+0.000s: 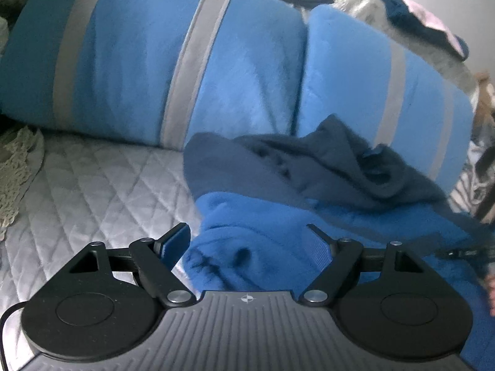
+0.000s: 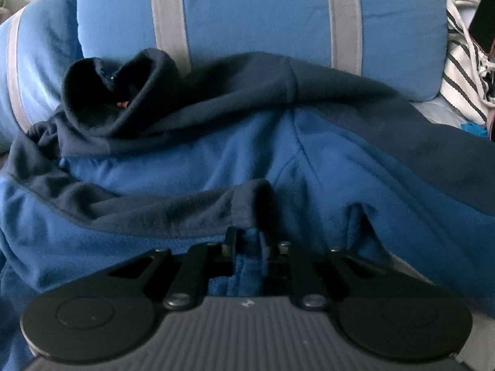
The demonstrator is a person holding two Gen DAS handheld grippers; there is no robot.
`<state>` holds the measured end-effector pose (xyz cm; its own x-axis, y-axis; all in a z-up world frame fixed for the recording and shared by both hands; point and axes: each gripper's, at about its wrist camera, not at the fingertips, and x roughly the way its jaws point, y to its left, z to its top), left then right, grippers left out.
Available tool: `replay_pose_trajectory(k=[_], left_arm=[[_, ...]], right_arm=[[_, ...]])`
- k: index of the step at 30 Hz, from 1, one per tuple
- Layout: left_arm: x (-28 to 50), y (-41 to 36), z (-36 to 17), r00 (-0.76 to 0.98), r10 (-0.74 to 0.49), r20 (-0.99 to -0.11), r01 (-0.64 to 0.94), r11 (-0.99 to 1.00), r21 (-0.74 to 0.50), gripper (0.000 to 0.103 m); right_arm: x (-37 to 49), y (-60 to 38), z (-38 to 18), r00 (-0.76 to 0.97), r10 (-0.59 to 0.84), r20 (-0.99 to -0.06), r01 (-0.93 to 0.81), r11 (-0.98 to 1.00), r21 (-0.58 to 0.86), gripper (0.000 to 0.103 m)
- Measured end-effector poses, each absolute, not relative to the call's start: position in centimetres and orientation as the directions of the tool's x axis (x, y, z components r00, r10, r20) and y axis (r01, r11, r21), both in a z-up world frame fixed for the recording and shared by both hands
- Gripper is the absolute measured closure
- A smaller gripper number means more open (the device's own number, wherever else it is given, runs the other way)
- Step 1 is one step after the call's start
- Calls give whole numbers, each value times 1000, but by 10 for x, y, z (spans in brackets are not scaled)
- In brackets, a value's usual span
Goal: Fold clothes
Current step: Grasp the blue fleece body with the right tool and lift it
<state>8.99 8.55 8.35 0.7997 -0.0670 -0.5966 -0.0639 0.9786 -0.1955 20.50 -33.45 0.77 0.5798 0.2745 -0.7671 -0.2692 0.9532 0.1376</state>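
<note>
Fold looks barely started: the two-tone fleece top, bright blue body with navy collar and panels (image 1: 278, 216), lies rumpled on the pale grey quilted bedspread (image 1: 92, 185), collar bunched up, no flat panel or clean crease visible; just behind it are the blue pillows with grey stripes (image 1: 154, 61). Left gripper (image 1: 247, 241): jaws spread wide, low over the garment's left edge, bunched fleece between the fingers but not pinched, holding nothing. Right gripper (image 2: 250, 244): jaws narrow, clamped on a ridge of the fleece near a navy band, level, aimed at the pillows. Smoothing flat and all folds remain, I'd judge.
</note>
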Motion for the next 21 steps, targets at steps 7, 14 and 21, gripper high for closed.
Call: replay_pose_trajectory(k=[7, 14, 21], left_arm=[[93, 99, 85, 799, -81, -596, -105, 957, -271, 23], [91, 106, 89, 803, -105, -587, -118, 937, -329, 23], [89, 111, 89, 804, -119, -583, -120, 927, -355, 23]], right_arm=[[177, -343, 35, 645, 245, -723, -298, 953, 57, 25], [123, -321, 49, 696, 194, -692, -550, 763, -339, 20], [86, -295, 18, 745, 180, -642, -656, 378, -654, 23]])
